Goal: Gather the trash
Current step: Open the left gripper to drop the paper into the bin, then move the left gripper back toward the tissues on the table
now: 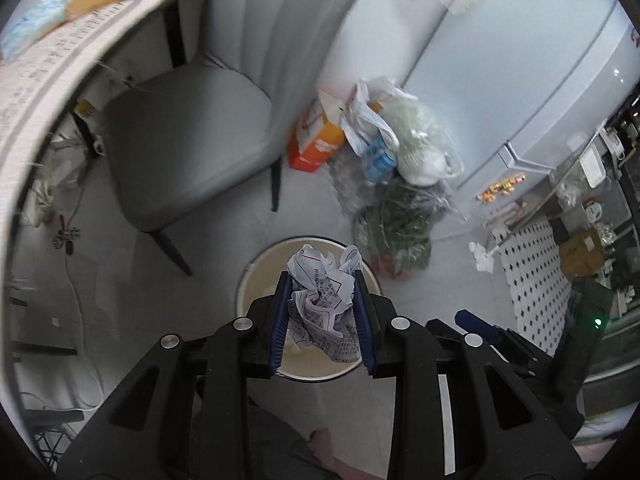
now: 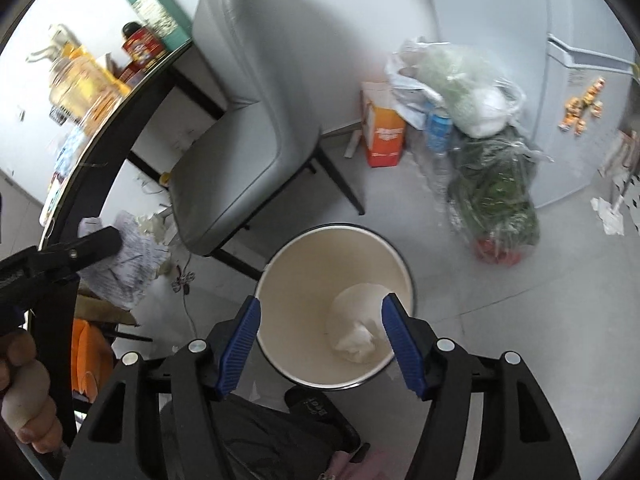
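My left gripper (image 1: 322,280) is shut on a crumpled printed paper ball (image 1: 322,300) and holds it above the round cream trash bin (image 1: 256,280) on the floor. The same paper ball (image 2: 128,264) and the left gripper (image 2: 96,244) show at the left of the right wrist view. My right gripper (image 2: 320,312) is open and empty, right over the bin (image 2: 304,280). A white crumpled tissue (image 2: 356,340) lies at the bottom of the bin.
A grey chair (image 1: 180,148) stands beside the bin, tucked under a table (image 1: 48,80) with snacks on it. Plastic bags of greens (image 2: 492,196), a bottle (image 2: 438,128) and an orange carton (image 2: 382,132) sit by the fridge (image 1: 520,60). A crumpled tissue (image 1: 484,258) lies on the floor.
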`<state>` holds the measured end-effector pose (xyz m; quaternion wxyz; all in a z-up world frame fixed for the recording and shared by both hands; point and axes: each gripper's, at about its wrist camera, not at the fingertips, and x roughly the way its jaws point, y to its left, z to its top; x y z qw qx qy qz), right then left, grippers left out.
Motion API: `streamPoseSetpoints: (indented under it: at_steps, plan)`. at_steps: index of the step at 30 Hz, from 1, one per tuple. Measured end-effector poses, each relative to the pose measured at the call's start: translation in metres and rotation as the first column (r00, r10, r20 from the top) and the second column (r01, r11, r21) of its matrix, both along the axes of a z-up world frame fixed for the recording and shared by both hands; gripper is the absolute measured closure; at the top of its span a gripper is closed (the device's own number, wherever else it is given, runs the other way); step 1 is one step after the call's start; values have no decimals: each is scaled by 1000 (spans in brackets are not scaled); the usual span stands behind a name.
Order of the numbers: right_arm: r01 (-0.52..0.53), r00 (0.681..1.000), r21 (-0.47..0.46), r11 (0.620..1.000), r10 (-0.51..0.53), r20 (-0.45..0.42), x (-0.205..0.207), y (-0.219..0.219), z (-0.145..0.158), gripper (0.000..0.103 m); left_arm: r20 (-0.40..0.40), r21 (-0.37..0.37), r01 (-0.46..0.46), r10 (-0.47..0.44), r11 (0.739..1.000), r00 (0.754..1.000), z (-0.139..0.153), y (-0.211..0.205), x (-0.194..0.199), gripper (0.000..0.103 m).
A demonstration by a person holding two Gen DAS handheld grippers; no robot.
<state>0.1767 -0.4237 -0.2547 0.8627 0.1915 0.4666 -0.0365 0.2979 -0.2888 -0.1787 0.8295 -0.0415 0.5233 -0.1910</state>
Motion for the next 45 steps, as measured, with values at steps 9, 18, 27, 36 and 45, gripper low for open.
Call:
streamPoseSetpoints:
  at_steps: [9,18,27,36,45]
  plan:
    - [40,999,-5,999,-40,23,-12,-17,12,35,34,-43,-58,59,997,998,13,4,1,9]
    - [-7,997,-52,999,12,80,-9,19,45,18,97,-69,-121,127,990,987,50,50,-17,6]
    - [-42,983,-114,993,62,175,-20,62,101,8,205,-125,-162,185,979,961,102,89,-50,6]
    - [-61,954,-163,985,105,280,-36,119,154,8,317,-190,-241,292,952,902,148,151,-90,6]
    - [-82,929,-256,963,167,329,-50,194,185,8,442,-121,-496,494,860,748,168,221,-137,6]
